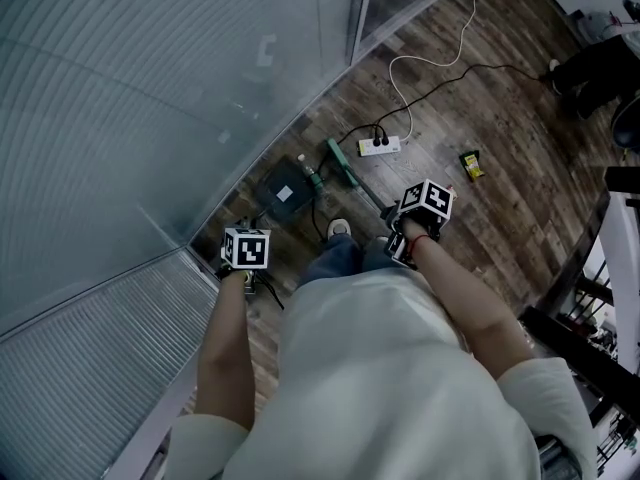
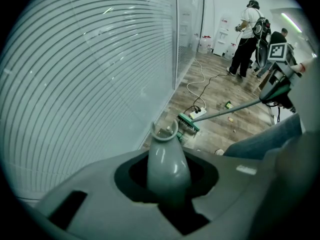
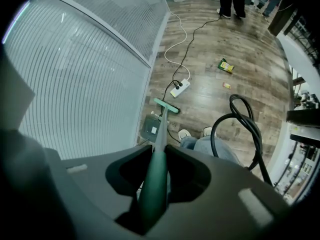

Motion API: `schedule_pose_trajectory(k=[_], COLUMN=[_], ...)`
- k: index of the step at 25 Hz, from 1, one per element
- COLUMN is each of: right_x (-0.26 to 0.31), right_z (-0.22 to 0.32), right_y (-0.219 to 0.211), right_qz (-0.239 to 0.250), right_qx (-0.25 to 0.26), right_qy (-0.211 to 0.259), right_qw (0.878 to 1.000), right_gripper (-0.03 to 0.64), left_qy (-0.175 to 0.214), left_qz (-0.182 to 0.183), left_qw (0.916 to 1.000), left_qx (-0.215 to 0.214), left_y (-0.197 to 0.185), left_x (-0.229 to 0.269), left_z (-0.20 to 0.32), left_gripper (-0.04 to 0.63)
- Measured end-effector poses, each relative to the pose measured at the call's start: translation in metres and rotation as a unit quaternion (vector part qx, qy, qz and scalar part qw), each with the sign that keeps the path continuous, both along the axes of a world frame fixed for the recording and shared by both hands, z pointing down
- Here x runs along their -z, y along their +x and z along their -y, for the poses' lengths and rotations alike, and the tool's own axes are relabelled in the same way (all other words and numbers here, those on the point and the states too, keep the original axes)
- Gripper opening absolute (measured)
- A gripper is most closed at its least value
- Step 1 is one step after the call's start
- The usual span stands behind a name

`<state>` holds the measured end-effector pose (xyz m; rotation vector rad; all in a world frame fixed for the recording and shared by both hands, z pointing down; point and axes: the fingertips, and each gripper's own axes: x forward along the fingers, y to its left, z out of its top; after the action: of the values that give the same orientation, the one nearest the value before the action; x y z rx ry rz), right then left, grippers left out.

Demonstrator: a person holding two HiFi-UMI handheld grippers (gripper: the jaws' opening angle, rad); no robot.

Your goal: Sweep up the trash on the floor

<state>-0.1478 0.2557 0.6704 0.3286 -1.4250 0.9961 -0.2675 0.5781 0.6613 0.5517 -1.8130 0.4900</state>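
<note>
My right gripper (image 1: 415, 216) is shut on the green broom handle (image 3: 155, 179). The handle runs down to the green broom head (image 1: 341, 162) resting on the wood floor beside a dark dustpan (image 1: 284, 194). My left gripper (image 1: 246, 251) is shut on the dustpan's grey upright handle (image 2: 168, 165). A yellow-green wrapper (image 1: 471, 164) lies on the floor to the right of the broom, and a small scrap (image 3: 226, 85) sits near it. The dustpan (image 3: 151, 128) stands close to the glass wall.
A white power strip (image 1: 380, 146) with a white and a black cable lies just beyond the broom head. A frosted glass wall (image 1: 150, 98) runs along the left. Black shelving (image 1: 600, 298) stands at the right. People (image 2: 247, 34) stand far down the room. My shoes (image 1: 339, 228) are beside the dustpan.
</note>
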Motion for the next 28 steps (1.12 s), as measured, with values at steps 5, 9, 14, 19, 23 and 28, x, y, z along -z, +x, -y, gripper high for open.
schedule_pose_trajectory(k=[5,9,14,19,23,28], right_x=[-0.015,-0.021,-0.021,-0.016,-0.011,-0.003], right_z=[-0.020,-0.042,-0.067,-0.077,-0.091,-0.114], right_y=[-0.003,-0.012,-0.023,-0.032,-0.035,-0.032], right_qz=[-0.025,-0.036,-0.041,-0.034,-0.023,-0.019], right_qx=[0.001,0.000,0.013,0.033,0.063,0.110], right_qy=[0.002,-0.013,-0.029,-0.031,-0.041,-0.071], right_qw=[1.000,0.999,0.999,0.998,0.997,0.991], right_gripper=[0.097,0.097,0.097,0.097,0.097,0.097], left_qy=[0.001,0.002,0.004,0.006,0.008,0.012], left_qz=[-0.002,-0.004,-0.005,-0.008,-0.011,-0.012], left_qw=[1.0000,1.0000,1.0000,0.9999,0.9997,0.9995], left_qx=[-0.001,-0.001,-0.001,0.007,0.019,0.028], left_y=[0.000,-0.002,-0.005,-0.005,-0.004,-0.006], left_x=[-0.004,-0.006,-0.006,-0.005,-0.005,-0.005], left_z=[-0.002,-0.002,-0.003,-0.005,-0.009,-0.012], left_gripper=[0.091,0.091,0.091,0.091,0.091,0.091])
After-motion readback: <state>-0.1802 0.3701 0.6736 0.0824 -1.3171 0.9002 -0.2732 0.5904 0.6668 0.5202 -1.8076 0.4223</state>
